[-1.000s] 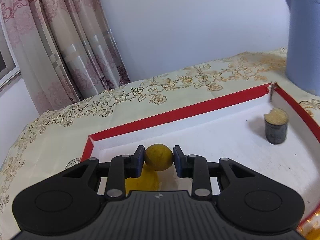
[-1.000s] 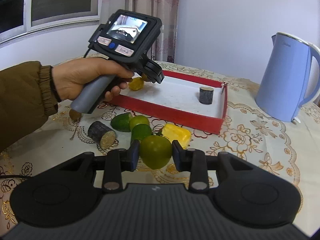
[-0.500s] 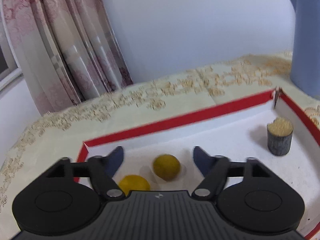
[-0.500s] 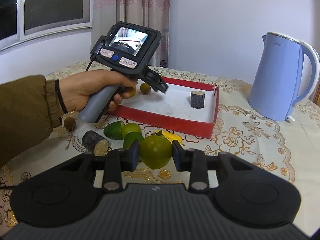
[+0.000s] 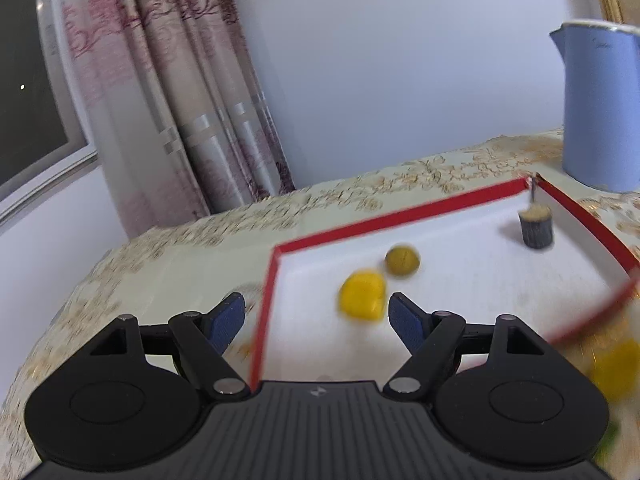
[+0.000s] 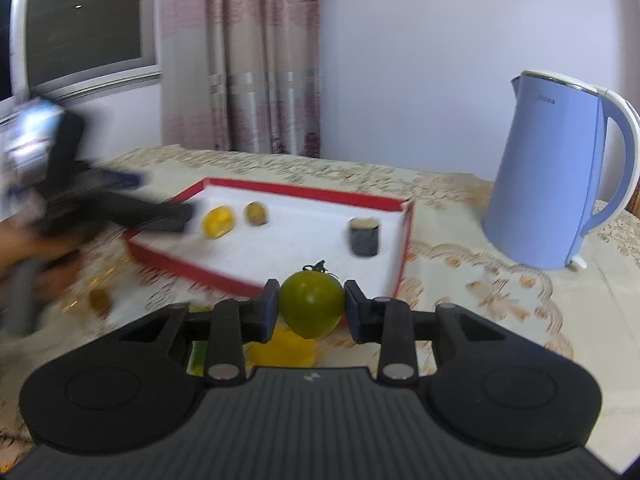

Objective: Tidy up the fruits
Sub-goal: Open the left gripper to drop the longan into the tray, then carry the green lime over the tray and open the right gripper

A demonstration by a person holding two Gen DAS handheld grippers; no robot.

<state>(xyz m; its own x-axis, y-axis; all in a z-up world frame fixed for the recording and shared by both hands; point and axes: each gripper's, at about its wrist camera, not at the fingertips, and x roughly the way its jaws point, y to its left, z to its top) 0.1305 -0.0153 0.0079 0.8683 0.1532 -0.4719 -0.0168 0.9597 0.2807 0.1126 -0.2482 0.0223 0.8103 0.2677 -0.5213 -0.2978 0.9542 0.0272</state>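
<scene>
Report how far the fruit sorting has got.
Done: three pieces lie in the red tray: a yellow fruit, an olive fruit and a dark stub. In hand: the right gripper is shut on a green fruit in front of the tray; the left gripper is open and holds nothing. Left: a few pieces on the tablecloth, including a yellow one under the green fruit.
</scene>
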